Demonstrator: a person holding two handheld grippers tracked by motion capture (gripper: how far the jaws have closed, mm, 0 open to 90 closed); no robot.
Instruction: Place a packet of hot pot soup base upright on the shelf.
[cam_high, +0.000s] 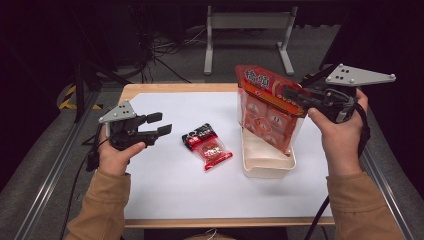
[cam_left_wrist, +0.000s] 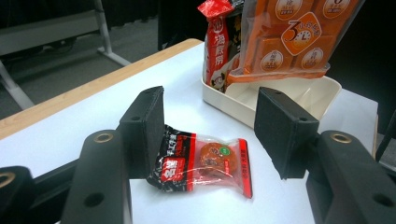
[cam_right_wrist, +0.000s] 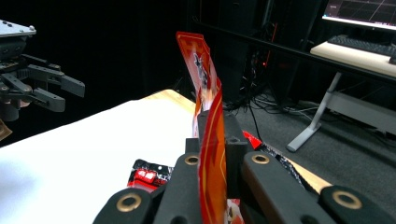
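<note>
I have the right tongs clamped on the top edge of the big orange bag, and the bag hangs upright with its lower end down in the white tray on the counter. In the right gripper view the bag's top seam runs edge-on between the shut jaws. To seat it well, I judge I should lower it straight down and keep it vertical until its bottom rests on the tray floor. I should let go only once it leans on the other red pack standing at the tray's far end, or it may flop over the rim.

The left tongs are wide open and hold nothing. They hover over the counter, aimed at the small red snack packet.

That packet lies flat between the left tongs and the tray. In the high view its long axis runs diagonally, with the black end toward the far left and the red end toward the near right. To take it next, I would turn the jaws across its short side.
</note>
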